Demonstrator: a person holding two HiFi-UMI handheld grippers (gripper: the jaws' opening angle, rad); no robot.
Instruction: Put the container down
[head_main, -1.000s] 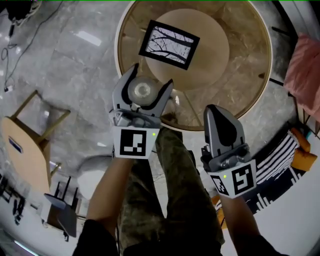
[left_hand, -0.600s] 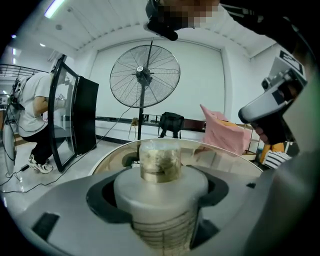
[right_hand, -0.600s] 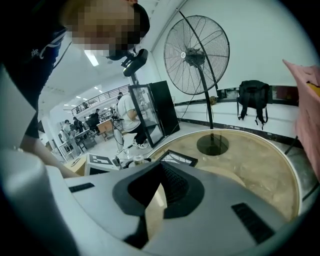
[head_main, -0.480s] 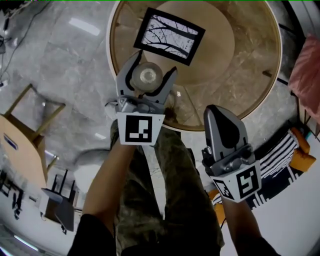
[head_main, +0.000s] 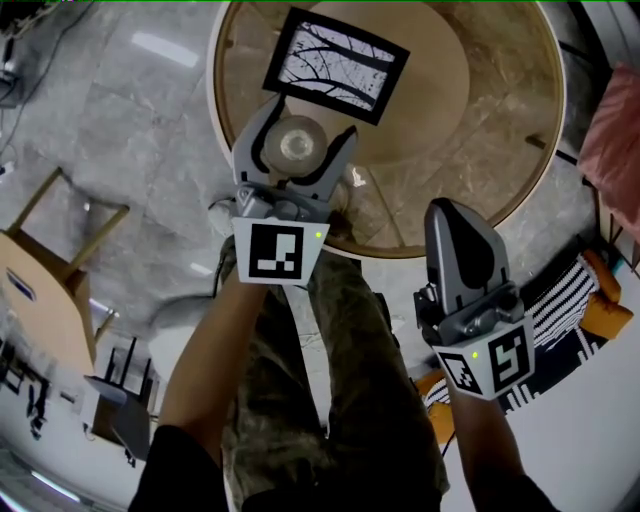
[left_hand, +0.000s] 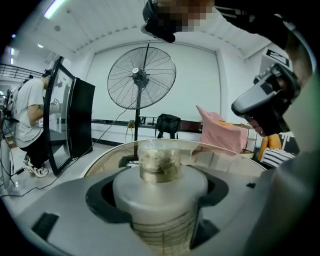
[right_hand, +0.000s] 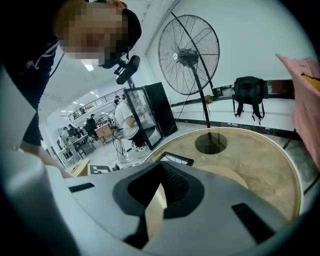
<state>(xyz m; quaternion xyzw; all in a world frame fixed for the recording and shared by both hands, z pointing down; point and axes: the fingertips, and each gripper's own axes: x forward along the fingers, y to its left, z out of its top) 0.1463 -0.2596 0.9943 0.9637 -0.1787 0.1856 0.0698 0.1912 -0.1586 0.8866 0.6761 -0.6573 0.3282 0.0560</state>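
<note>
A clear container (head_main: 298, 143) with a white cap and a clear knob sits between the jaws of my left gripper (head_main: 296, 140), which is shut on it. It hangs over the near edge of the round glass-topped table (head_main: 505, 120), just in front of a framed branch picture (head_main: 336, 66). In the left gripper view the container (left_hand: 159, 172) fills the gap of the left gripper (left_hand: 159, 200), upright. My right gripper (head_main: 458, 240) is shut and empty, off the table's near right rim, above the person's legs. In the right gripper view, the right gripper (right_hand: 159, 192) points at the table (right_hand: 260, 165).
A wooden chair (head_main: 45, 285) stands on the marble floor at the left. A pink cloth (head_main: 612, 150) and a striped item (head_main: 560, 310) lie at the right. Beyond the table are a standing fan (left_hand: 141, 75), a black backpack (left_hand: 168, 123) and a person (left_hand: 27, 125).
My left gripper has carried the container forward, from the table's near rim to over its top, close to the picture. The right gripper has drifted slightly right and back.
</note>
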